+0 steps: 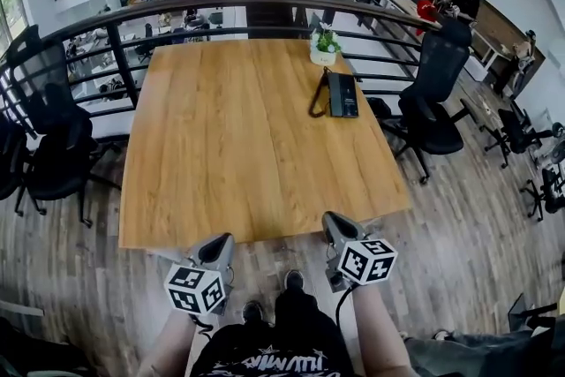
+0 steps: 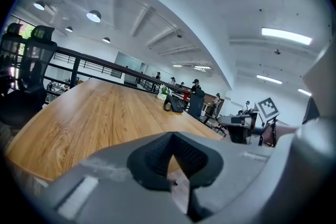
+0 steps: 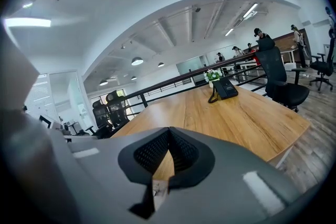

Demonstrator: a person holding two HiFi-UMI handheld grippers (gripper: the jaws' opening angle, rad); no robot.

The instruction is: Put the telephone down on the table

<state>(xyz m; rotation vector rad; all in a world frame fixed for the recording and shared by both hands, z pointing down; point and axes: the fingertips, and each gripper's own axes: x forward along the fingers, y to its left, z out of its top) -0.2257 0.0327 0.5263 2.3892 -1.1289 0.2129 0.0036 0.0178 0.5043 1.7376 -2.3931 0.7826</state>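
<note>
With jaws clenched empty on the left gripper (image 1: 218,245) and right gripper (image 1: 336,223), the telephone (image 1: 342,94) lay on the table (image 1: 221,154) well ahead of them, seemingly light, rigid plastic, best pinched across its handset.

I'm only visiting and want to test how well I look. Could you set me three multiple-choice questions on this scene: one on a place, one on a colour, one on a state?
1. Where is the telephone?
A. On the table, near the potted plant
B. On a chair
C. In a gripper

2. What colour is the telephone?
A. White
B. Black
C. Red

3. How are the fingers of the left gripper and the right gripper?
A. Both shut, empty
B. Both wide open
C. Shut on the telephone

Answers:
1 A, it lies on the wood towards the far right corner.
2 B, its body looks black.
3 A, each gripper view shows the fingers meeting with nothing between.
</note>
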